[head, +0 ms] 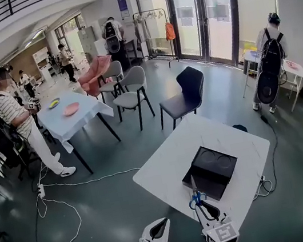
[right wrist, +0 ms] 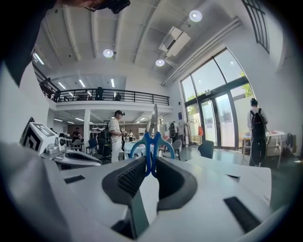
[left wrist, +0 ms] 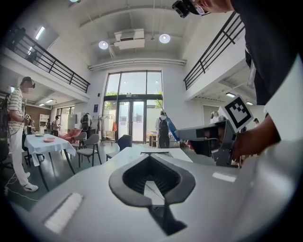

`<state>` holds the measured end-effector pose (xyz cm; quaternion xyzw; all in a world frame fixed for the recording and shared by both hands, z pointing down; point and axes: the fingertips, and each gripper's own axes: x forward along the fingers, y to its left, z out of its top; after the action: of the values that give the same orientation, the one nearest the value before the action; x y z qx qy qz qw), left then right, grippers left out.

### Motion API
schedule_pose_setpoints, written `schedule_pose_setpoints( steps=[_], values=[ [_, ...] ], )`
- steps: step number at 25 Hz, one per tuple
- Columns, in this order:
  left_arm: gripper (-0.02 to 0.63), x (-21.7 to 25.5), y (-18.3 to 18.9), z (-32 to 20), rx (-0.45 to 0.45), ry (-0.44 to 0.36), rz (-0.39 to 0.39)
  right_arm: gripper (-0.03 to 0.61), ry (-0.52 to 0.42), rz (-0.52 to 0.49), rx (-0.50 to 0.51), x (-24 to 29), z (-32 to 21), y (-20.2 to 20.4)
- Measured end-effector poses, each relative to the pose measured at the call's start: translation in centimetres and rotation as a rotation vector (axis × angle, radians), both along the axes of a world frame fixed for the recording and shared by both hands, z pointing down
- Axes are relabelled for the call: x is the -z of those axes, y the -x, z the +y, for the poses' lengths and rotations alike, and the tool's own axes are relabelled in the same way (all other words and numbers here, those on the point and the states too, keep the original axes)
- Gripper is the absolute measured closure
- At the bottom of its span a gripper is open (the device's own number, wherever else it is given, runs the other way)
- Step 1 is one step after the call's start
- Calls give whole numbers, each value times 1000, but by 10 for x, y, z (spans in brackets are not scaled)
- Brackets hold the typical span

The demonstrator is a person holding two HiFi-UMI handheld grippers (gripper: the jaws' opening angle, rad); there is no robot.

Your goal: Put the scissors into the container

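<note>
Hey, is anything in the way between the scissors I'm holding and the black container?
Nothing visible does. The scissors, clamped in the right gripper, are close to the near edge of the black container, whose open top has nothing over it. The left gripper sits off to the left.

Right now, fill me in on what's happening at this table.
A person holds a tool in each hand over a white table. The right tool is shut on a pair of blue-handled scissors, blades pointing away from the person. It holds them by the near edge of the open black container, and they are not yet inside. The left tool is shut with nothing in it, off to the side.
</note>
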<state>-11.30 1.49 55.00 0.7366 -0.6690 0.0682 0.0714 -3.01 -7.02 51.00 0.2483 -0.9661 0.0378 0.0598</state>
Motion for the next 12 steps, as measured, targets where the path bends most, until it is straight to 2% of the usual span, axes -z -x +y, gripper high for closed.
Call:
schedule_pose_setpoints(
  steps=[4, 12],
  values=[
    [604, 0, 29, 0, 16, -1, -9, 506, 0, -1, -2, 2, 2, 22],
    [604, -1, 81, 8, -16, -28, -16, 506, -19, 30, -11, 3, 13, 66]
  ],
)
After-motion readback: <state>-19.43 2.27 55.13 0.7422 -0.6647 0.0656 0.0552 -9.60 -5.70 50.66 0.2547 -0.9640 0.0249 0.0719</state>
